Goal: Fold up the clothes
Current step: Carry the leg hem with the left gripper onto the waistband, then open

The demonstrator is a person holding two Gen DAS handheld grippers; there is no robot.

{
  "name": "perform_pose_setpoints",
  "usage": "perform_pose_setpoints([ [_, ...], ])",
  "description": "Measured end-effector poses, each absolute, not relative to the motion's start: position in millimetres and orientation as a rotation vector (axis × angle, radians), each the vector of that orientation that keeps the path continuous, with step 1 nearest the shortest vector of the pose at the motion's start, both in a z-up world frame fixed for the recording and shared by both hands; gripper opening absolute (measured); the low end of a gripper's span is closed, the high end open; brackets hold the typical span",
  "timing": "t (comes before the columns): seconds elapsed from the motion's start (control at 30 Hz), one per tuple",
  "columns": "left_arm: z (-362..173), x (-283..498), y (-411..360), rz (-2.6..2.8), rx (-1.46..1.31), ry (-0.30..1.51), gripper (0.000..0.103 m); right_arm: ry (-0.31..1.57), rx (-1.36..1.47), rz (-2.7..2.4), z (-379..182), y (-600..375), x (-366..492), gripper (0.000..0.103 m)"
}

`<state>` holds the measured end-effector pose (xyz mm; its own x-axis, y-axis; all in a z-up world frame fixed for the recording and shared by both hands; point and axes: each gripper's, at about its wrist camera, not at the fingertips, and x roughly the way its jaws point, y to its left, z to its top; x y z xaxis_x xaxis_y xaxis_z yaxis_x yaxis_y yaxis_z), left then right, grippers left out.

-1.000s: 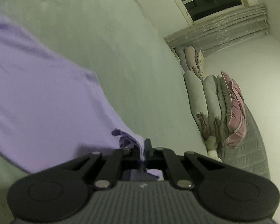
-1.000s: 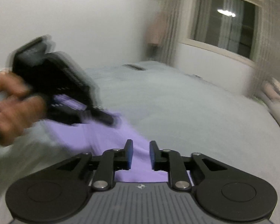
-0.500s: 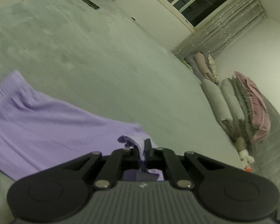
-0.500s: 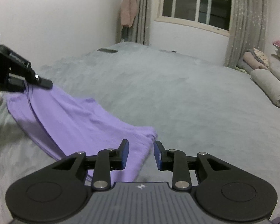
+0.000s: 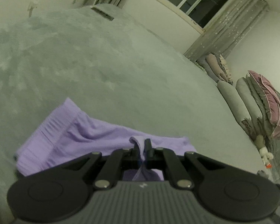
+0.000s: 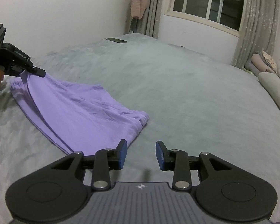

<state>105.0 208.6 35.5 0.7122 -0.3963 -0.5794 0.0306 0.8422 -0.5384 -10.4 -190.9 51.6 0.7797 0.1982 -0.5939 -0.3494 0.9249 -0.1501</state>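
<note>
A purple garment (image 6: 80,110) lies folded lengthwise on the grey bed cover (image 6: 177,85). In the left wrist view the same purple garment (image 5: 69,136) spreads to the left, ribbed band outward. My left gripper (image 5: 142,145) is shut on a pinch of its edge and lifts that corner slightly. From the right wrist view that left gripper (image 6: 37,71) appears at far left, held by a hand, with cloth hanging from its tips. My right gripper (image 6: 141,154) hovers just past the garment's near end, jaws opening, nothing between them.
Rolled blankets and pillows (image 5: 252,100) are stacked along the right side of the bed. A dark flat object (image 6: 116,40) lies at the far edge near the wall. Curtains (image 6: 255,24) and a window (image 6: 205,1) are behind; a pink garment (image 6: 139,0) hangs by them.
The left gripper carried its purple corner out to the left, stretching the garment flat. The right gripper's jaws spread apart and let the cloth go; it now lies on the bed.
</note>
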Motion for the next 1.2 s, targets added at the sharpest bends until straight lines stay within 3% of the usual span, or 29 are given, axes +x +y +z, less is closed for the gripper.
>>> perform_pose_setpoints([
  [0.47, 38, 97, 231, -0.185, -0.490, 0.747, 0.003, 0.601, -0.286, 0.315, 53, -180, -14, 0.034],
  [0.7, 29, 103, 229, -0.095, -0.393, 0.840, 0.004, 0.609, -0.314, 0.322, 50, -173, -11, 0.035],
  [1.2, 67, 80, 234, -0.085, -0.393, 0.742, 0.005, 0.599, -0.295, 0.318, 49, -168, -7, 0.041],
])
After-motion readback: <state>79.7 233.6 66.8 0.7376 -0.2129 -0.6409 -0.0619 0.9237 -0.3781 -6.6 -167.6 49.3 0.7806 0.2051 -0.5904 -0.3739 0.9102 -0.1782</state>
